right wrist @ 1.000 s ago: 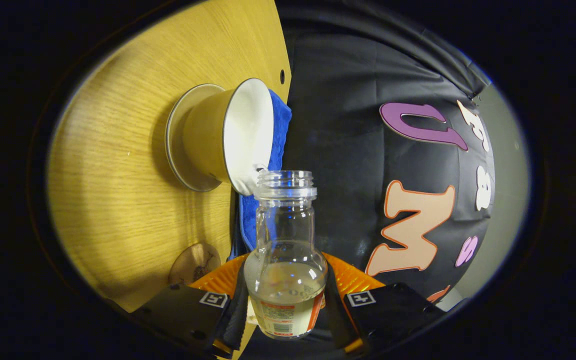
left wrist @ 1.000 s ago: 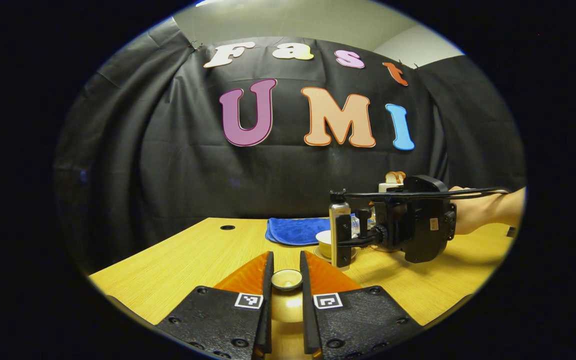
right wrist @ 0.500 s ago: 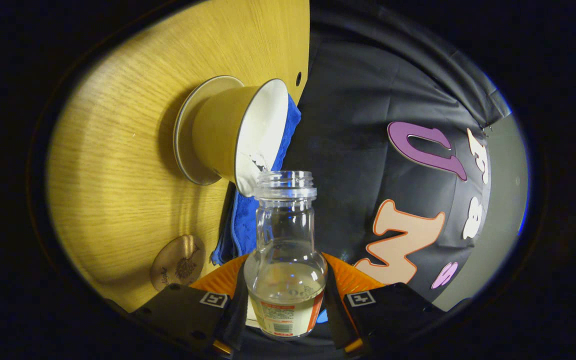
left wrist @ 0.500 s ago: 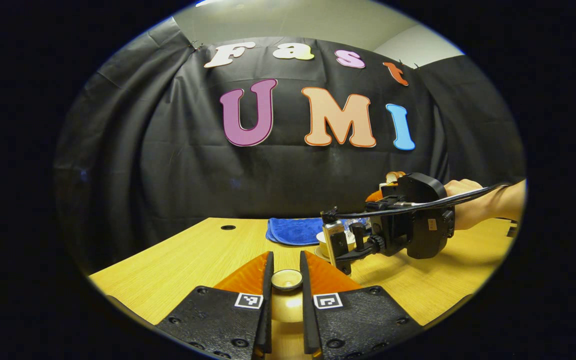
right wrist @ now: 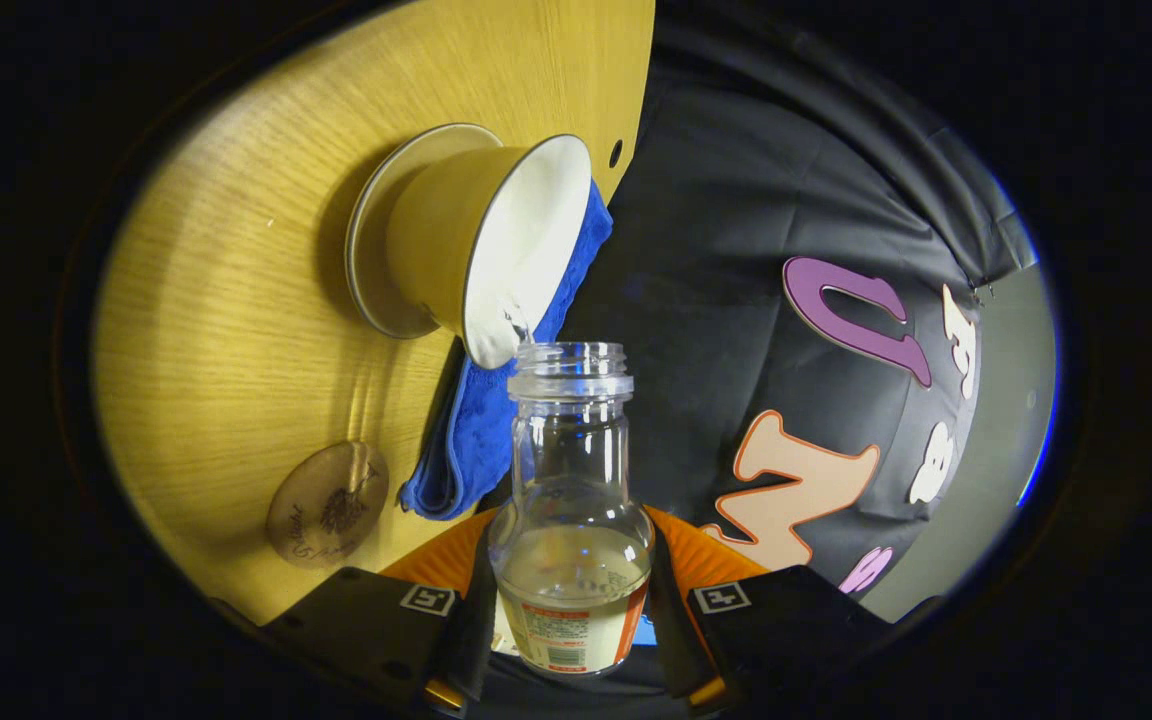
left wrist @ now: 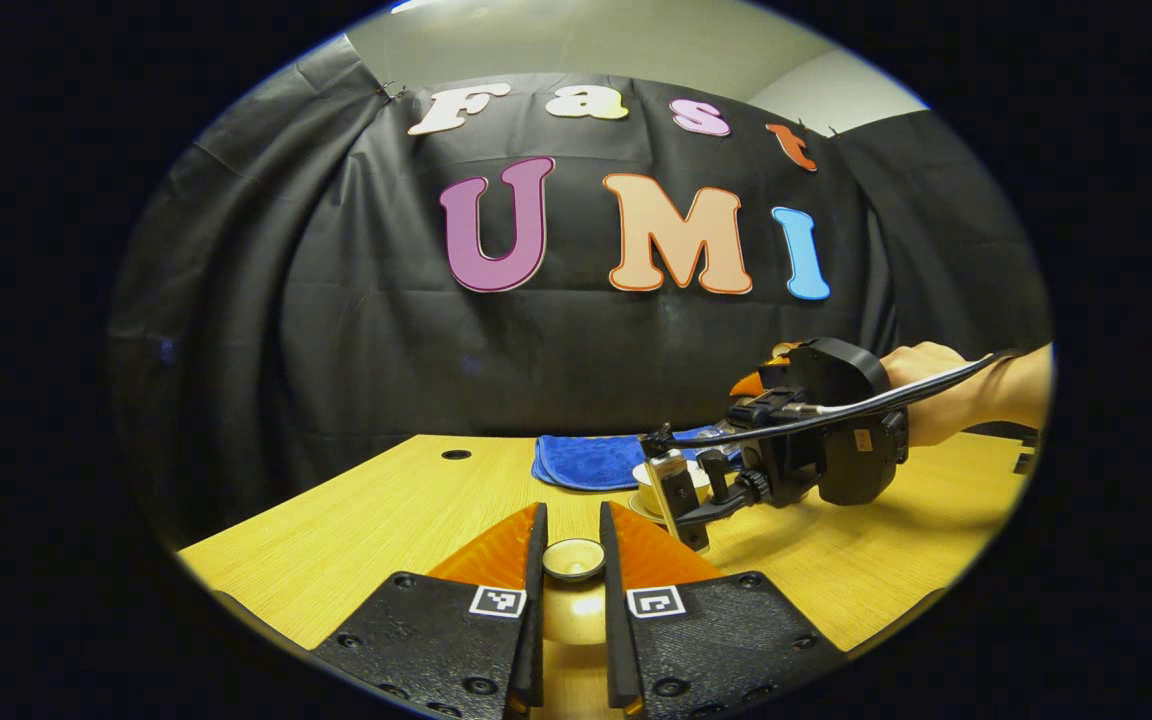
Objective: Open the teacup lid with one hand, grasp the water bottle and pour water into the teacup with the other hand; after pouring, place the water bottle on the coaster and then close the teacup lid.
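In the left gripper view, low between the orange-and-black fingers of the left gripper (left wrist: 572, 560), the small round ceramic teacup lid (left wrist: 573, 558) is being held clear of the light wooden table (left wrist: 386, 520), both fingers pressing on its sides; farther off, the right gripper (left wrist: 736, 470) is being carried by a hand (left wrist: 921, 385) over the cream ceramic teacup (left wrist: 651, 480), just in front of the folded blue cloth (left wrist: 586, 460). In the right gripper view, the clear glass water bottle (right wrist: 572, 480) is being clamped at its base between both fingers of the right gripper, its open mouth just beside the teacup's rim, where a thin trickle seems to be passing. The pouring step is judged to be in hand. Next, the bottle is to be brought upright and set down on the round wooden coaster (right wrist: 328, 505) lying near the cloth, before the lid is being returned.
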`<act>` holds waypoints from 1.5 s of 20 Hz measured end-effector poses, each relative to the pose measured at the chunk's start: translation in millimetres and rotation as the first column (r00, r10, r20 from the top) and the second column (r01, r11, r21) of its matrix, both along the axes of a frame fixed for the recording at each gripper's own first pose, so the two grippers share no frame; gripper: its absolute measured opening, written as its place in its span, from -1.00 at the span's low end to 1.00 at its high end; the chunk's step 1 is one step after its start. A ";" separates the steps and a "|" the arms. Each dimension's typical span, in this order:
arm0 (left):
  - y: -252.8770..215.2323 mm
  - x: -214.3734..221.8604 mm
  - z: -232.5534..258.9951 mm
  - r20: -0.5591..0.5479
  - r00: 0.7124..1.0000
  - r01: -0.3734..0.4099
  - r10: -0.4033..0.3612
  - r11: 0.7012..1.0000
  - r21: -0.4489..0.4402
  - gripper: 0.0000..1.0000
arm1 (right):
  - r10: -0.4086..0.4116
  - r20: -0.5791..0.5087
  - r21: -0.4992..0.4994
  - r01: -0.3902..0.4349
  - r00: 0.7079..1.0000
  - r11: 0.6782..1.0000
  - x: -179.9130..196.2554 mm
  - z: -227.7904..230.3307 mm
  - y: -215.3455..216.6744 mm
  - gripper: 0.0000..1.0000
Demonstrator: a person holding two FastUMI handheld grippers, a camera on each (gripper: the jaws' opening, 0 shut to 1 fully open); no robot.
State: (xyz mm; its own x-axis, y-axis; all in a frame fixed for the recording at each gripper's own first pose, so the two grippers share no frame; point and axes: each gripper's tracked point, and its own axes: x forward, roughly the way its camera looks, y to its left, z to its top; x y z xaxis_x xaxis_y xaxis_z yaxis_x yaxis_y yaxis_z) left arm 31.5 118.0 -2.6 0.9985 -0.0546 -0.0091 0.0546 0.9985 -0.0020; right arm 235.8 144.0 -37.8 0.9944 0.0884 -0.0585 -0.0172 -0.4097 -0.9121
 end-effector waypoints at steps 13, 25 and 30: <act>0.7 0.7 -0.3 -0.002 1.000 0.000 0.000 1.000 -0.001 -0.56 | 0.079 0.067 -0.160 -0.067 0.995 0.985 -1.8 37.9 27.6 0.40; 2.0 -0.3 -0.1 -0.005 1.000 0.001 -0.001 1.000 -0.003 -0.55 | 0.126 0.105 -0.220 -0.101 0.986 0.970 -10.5 68.8 40.7 0.41; 1.9 -0.5 -0.5 -0.005 1.000 0.001 -0.001 1.000 -0.002 -0.55 | 0.126 0.101 -0.231 -0.100 0.987 0.968 -11.4 68.0 41.0 0.41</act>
State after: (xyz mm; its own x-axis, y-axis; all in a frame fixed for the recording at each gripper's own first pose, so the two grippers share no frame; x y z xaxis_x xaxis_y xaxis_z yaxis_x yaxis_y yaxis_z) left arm 31.0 119.8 -3.1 0.9984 -0.0552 -0.0139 0.0551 0.9985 -0.0045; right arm 224.5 185.0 30.2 0.9798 0.1985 0.0230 0.1395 -0.5974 -0.7897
